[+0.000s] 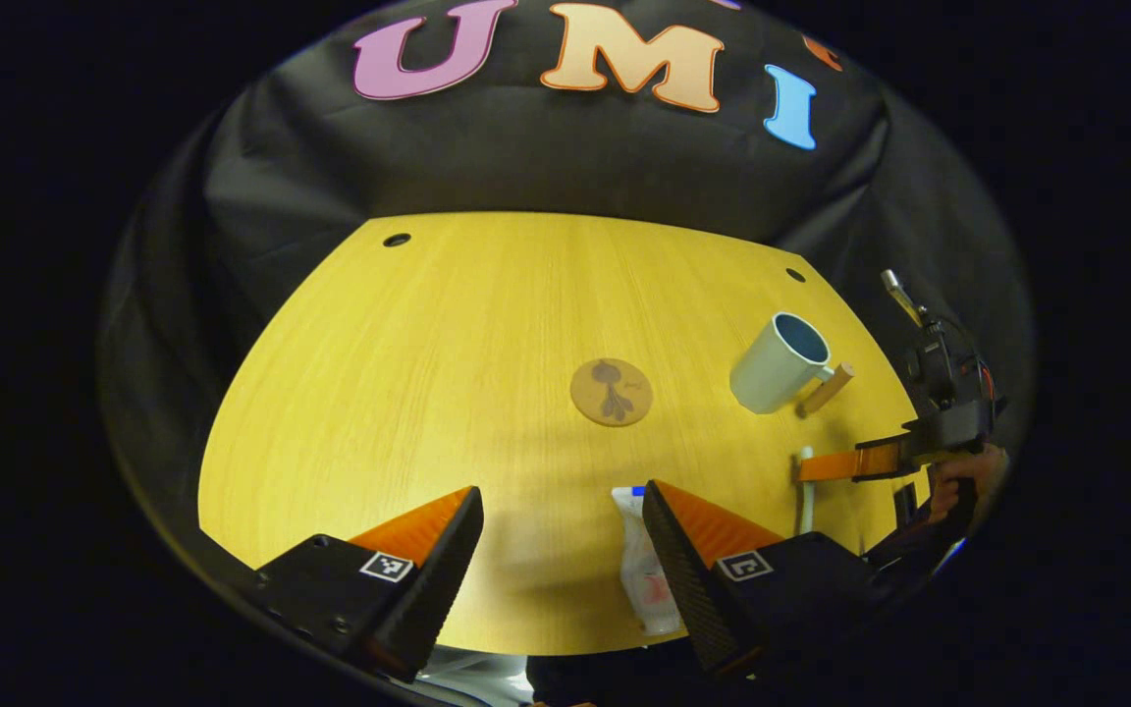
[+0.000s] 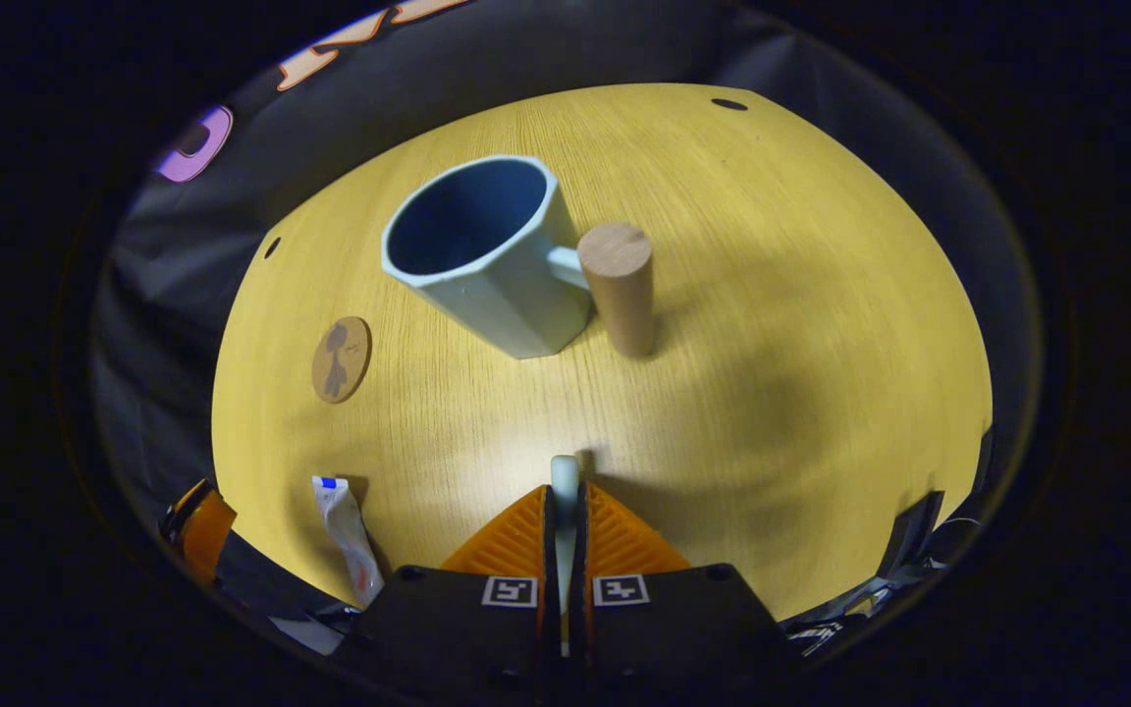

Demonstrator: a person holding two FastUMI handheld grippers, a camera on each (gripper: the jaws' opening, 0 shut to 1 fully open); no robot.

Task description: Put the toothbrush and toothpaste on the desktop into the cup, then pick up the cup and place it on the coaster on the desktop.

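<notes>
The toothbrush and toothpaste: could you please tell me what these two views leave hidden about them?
- Toothbrush: in the right gripper view only its tip shows; the right gripper, shut on it, covers the rest.
- Toothpaste: in the left gripper view a finger of the open left gripper overlaps one side.

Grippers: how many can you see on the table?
2. The left gripper is open beside the toothpaste. The right gripper is shut on the toothbrush, in front of the cup.
</notes>
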